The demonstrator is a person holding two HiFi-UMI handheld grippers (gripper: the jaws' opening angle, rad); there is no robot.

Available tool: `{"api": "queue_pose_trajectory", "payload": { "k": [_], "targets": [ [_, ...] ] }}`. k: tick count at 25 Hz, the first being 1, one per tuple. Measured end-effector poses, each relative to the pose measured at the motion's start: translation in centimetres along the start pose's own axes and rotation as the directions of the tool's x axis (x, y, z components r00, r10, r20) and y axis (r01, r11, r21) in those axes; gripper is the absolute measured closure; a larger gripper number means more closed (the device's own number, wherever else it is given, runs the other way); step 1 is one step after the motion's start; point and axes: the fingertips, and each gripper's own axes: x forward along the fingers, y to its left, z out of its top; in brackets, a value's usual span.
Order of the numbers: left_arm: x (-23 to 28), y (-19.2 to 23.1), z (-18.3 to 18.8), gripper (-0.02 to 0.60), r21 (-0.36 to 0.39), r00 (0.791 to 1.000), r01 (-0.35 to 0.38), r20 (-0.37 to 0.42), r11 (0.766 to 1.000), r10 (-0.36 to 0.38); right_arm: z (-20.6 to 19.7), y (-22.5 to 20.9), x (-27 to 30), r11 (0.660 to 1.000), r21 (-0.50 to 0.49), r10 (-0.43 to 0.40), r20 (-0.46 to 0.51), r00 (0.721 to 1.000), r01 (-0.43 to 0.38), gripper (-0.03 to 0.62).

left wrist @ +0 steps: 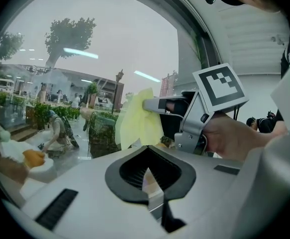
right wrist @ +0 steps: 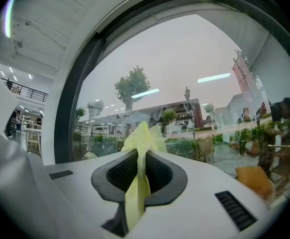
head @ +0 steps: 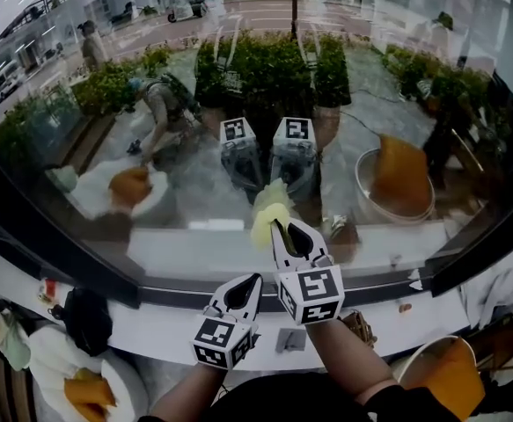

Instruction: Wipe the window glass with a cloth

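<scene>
A pale yellow cloth [head: 270, 216] is pinched in my right gripper [head: 282, 225], which is shut on it and holds it up against the window glass [head: 238, 104]. In the right gripper view the cloth [right wrist: 141, 148] sticks out from between the closed jaws toward the pane. My left gripper [head: 247, 281] hangs lower and to the left, near the white sill, shut with nothing in it. The left gripper view shows the cloth [left wrist: 137, 121] and the right gripper [left wrist: 152, 104] from the side, with the hand holding it.
A dark curved window frame [head: 54, 262] runs below the glass above a white sill [head: 150, 323]. On the counter lie a black object [head: 87, 316], a white plate with orange food [head: 89, 392] and an orange-filled bowl [head: 445, 376]. Reflections of both grippers show in the glass.
</scene>
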Motion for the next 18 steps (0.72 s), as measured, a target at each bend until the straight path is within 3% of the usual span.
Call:
{"api": "queue_pose_trajectory", "payload": {
  "k": [18],
  "targets": [
    [1.4, 0.2, -0.6, 0.574, 0.011, 0.999, 0.05, -0.011, 0.999, -0.05, -0.3, -0.2, -0.1, 0.999, -0.034, -0.007, 0.021, 1.0, 0.008, 0.542]
  ]
}}
